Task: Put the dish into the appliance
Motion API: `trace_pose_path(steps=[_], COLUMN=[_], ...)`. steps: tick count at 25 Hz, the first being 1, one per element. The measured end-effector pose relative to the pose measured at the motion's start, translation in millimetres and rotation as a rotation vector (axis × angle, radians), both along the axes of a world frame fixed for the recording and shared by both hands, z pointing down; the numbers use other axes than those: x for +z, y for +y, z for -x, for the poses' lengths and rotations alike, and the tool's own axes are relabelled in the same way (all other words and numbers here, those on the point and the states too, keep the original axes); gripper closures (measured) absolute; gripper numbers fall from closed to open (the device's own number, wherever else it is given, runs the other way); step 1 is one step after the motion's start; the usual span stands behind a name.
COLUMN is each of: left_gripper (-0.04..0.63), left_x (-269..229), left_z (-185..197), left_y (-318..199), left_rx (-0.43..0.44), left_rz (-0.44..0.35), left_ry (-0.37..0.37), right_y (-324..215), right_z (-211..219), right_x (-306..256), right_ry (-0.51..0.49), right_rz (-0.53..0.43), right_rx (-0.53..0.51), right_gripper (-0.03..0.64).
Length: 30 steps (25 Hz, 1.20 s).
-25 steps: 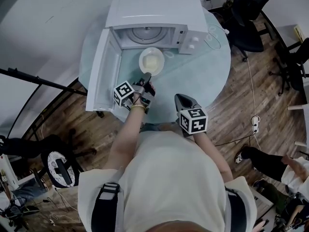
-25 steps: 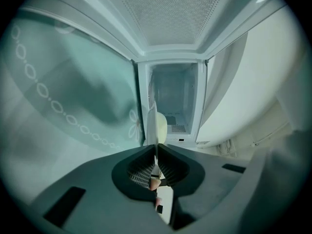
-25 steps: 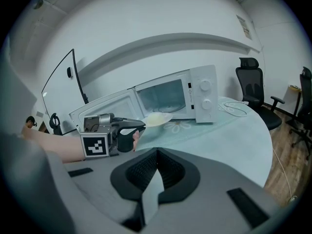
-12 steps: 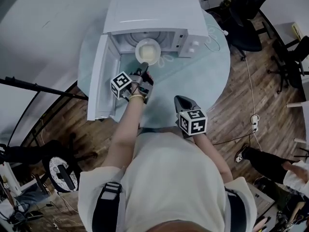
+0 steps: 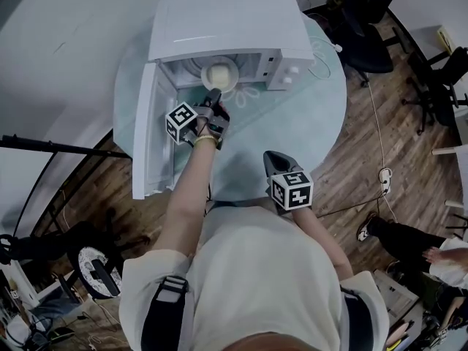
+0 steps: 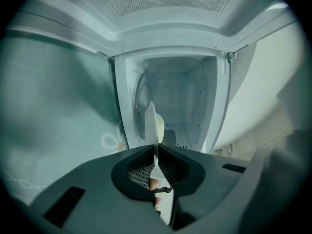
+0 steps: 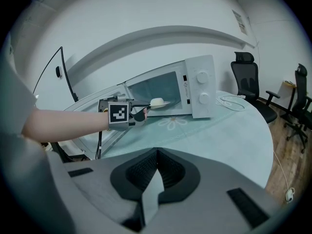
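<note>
The dish [image 5: 219,74] is a white plate with a pale mound on it, held level at the mouth of the white microwave [image 5: 227,28]. My left gripper [image 5: 214,97] is shut on its near rim. In the left gripper view the dish [image 6: 151,123] shows edge-on between the jaws [image 6: 156,152], with the empty cavity [image 6: 180,101] straight ahead. The microwave door [image 5: 152,134] hangs open to the left. My right gripper [image 5: 274,157] is shut and empty over the table's near edge. From there I see the dish [image 7: 157,102] and the left gripper [image 7: 139,112].
A round table [image 5: 307,115] with a pale flower-print cloth carries the microwave. A white cable [image 5: 324,50] lies right of the microwave. Black office chairs [image 5: 373,20] stand at the back right. A black stand [image 5: 51,146] is at the left, and a person [image 5: 424,251] sits at the right.
My left gripper has carried the dish forward from the table in front of the microwave to its opening. The right gripper has stayed about where it was.
</note>
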<state>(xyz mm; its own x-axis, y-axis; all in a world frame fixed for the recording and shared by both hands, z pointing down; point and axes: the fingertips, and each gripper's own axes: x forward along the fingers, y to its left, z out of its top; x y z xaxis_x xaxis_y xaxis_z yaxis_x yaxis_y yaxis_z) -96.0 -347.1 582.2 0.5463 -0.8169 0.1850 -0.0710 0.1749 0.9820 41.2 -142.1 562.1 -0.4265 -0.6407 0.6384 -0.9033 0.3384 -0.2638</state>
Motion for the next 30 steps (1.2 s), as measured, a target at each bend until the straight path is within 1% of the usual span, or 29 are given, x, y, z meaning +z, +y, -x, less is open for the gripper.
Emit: trace_pose_path(steps=[4, 11, 15, 21, 30], left_gripper=[0.571, 0.571, 0.571, 0.571, 0.571], left_x=[4, 14, 20, 28, 41], left_z=[0, 6, 10, 17, 19], left_y=[-10, -27, -38, -51, -59], left_rx=[0.001, -0.027, -0.056, -0.077, -0.073], left_rz=[0.011, 0.043, 0.061, 0.086, 0.111], left_ry=[-0.003, -0.007, 0.019, 0.004, -0.011], right_y=[-3, -3, -2, 1, 6], right_z=[2, 5, 4, 0, -8], right_x=[3, 9, 13, 15, 20], right_ry=[0.004, 0.006, 0.011, 0.015, 0.026], right_rz=[0.015, 0.039, 0.052, 0.067, 0.08], right_rx=[-0.001, -0.004, 0.003, 0.026, 0.045], right_gripper=[0.611, 0.611, 0.611, 0.611, 0.611])
